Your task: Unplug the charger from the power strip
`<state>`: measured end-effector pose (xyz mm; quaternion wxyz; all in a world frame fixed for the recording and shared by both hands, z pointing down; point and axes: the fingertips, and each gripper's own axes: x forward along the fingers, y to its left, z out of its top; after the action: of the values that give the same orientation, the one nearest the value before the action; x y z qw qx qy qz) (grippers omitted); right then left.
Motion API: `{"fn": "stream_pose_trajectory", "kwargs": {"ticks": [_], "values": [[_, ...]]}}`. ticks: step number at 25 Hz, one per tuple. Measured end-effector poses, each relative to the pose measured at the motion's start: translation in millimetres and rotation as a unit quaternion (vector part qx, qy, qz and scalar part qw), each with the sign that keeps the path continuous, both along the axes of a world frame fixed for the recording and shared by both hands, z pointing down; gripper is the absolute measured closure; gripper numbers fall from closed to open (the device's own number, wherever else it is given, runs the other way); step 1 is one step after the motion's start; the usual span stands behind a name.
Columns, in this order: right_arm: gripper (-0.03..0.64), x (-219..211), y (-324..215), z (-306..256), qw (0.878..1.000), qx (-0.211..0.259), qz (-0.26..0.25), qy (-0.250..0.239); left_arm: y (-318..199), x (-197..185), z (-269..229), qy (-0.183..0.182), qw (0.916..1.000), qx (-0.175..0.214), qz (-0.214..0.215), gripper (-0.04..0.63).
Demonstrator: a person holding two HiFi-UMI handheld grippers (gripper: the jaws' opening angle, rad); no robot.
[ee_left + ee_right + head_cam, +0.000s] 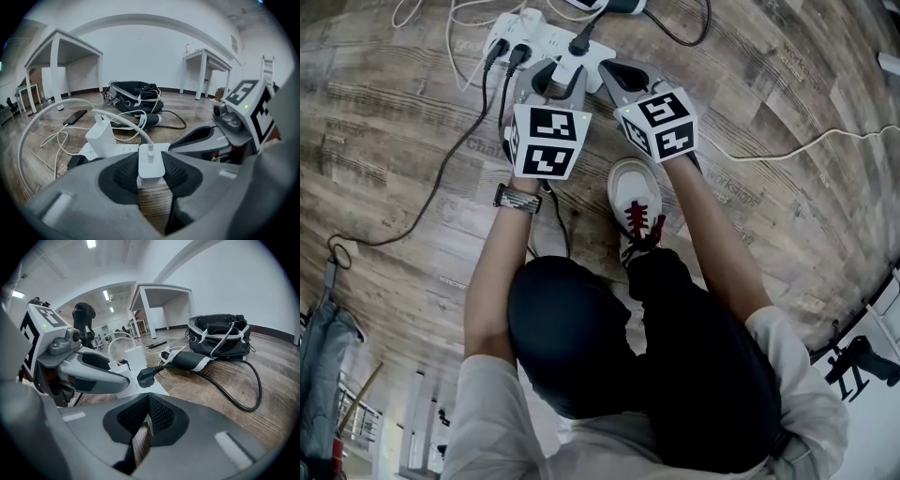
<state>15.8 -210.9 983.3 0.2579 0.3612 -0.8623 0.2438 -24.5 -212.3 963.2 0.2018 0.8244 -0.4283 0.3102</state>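
Left tool (152,182): clenched on the white charger (151,164), one pad on each side face.
Right tool (147,414): clenched on nothing, pads pressed together at the tips.
Charger place: at the near end of the white power strip (546,39), dead ahead at 12 o'clock in the left gripper view. Fully seated or partly out, cannot tell.
Long axis: upright off the strip's face, with the white cable (126,123) leaving the top toward 10 o'clock.
Strip axis: roughly 9 to 3 o'clock in the head view, lying flat on the wooden floor (769,216).
Nearer hand: left, already on the charger. Right just beside, at about 3 o'clock of it, over the strip's end; touching the strip or not, unclear.
Neighbours: a second white adapter (100,136) at 10 o'clock of the charger and a black plug (146,377) farther along the strip.
Likely pull: straight along the upright axis, away from the strip's face; some risk of the strip lifting too unless pinned.
Writing: faint stencilled words on the floor planks, too blurred to read. Nothing legible on charger or strip. Only black-and-white squares on the marker cubes (546,141).
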Motion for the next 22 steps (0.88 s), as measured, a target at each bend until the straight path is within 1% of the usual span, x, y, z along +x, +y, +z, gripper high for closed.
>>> {"fn": "stream_pose_trajectory", "kwargs": {"ticks": [3,11,13,14,17,18,20,22], "values": [[0.615,-0.2,-0.1,0.1,1.000,0.005,-0.001,0.004,0.1,1.4,0.2,-0.013,0.9999,0.002,0.007,0.456],[0.615,-0.5,0.0,0.5,1.000,0.003,0.000,0.004,0.1,1.0,0.6,-0.005,1.0000,0.003,0.008,0.456],[0.615,-0.1,0.1,0.7,1.000,0.004,0.000,0.005,0.4,-0.1,1.0,0.008,1.0000,-0.002,0.001,0.456],[0.614,-0.1,0.1,0.8,1.000,0.003,0.000,0.005,0.0,-1.3,1.0,0.021,0.9998,-0.006,-0.006,0.456],[0.615,0.0,-0.3,0.8,1.000,0.000,0.001,0.003,-1.1,-4.1,0.4,0.076,0.9962,-0.027,-0.032,0.453],[0.615,0.0,-0.6,0.6,1.000,0.000,0.001,0.003,-1.2,-4.3,0.0,0.088,0.9949,-0.032,-0.037,0.451],[0.615,0.2,-0.7,0.3,1.000,0.000,0.002,0.003,-1.1,-4.1,-0.2,0.091,0.9947,-0.032,-0.037,0.453],[0.615,0.3,-0.4,0.6,1.000,0.001,0.002,0.004,-0.9,-4.0,0.0,0.074,0.9966,-0.024,-0.029,0.453]]}}
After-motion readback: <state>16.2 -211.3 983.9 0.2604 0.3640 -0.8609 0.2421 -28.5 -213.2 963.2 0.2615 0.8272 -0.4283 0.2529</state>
